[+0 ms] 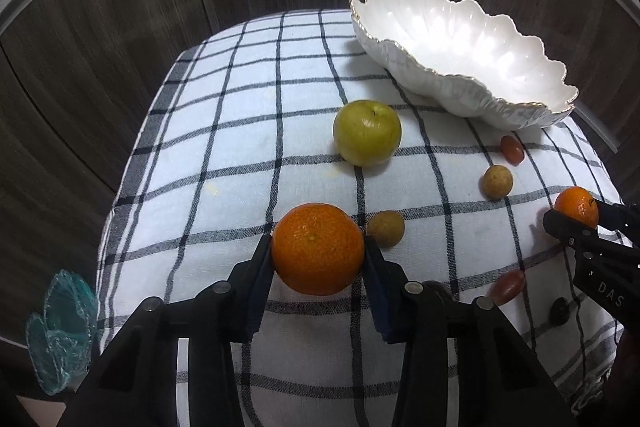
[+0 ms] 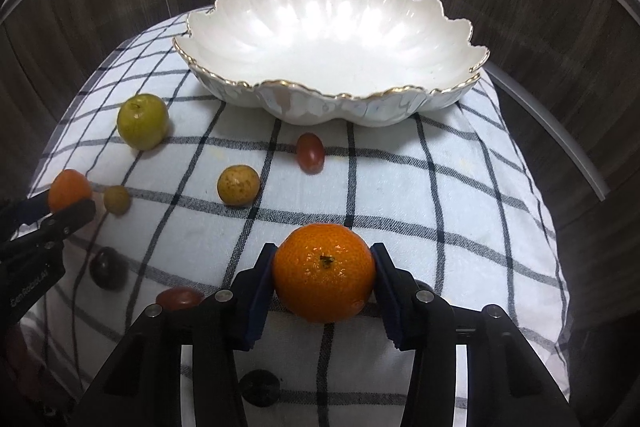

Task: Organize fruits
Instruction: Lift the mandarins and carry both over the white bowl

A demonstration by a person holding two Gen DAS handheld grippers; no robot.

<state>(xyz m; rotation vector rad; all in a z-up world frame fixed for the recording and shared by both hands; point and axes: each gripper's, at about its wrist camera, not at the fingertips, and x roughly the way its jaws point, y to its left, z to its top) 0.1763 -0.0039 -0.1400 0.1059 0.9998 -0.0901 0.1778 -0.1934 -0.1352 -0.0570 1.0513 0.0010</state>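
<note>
My left gripper (image 1: 318, 251) is shut on a mandarin (image 1: 318, 247) just above the checked cloth (image 1: 224, 131). My right gripper (image 2: 324, 273) is shut on a second mandarin (image 2: 325, 271); this mandarin also shows in the left wrist view (image 1: 576, 206) at the right edge. A white scalloped bowl with a gold rim (image 2: 328, 39) stands empty at the back of the cloth and also shows in the left wrist view (image 1: 460, 43). A green plum-like fruit (image 1: 367, 133), two small tan longans (image 1: 496, 181) (image 1: 385, 228) and red grapes (image 1: 512, 149) (image 1: 506, 287) lie loose on the cloth.
A dark grape (image 2: 108, 269) and another dark round object (image 2: 260, 387) lie near the cloth's front. A teal plastic item (image 1: 60, 331) sits off the cloth at the left. Dark wood panels (image 1: 120, 27) surround the cloth on all sides.
</note>
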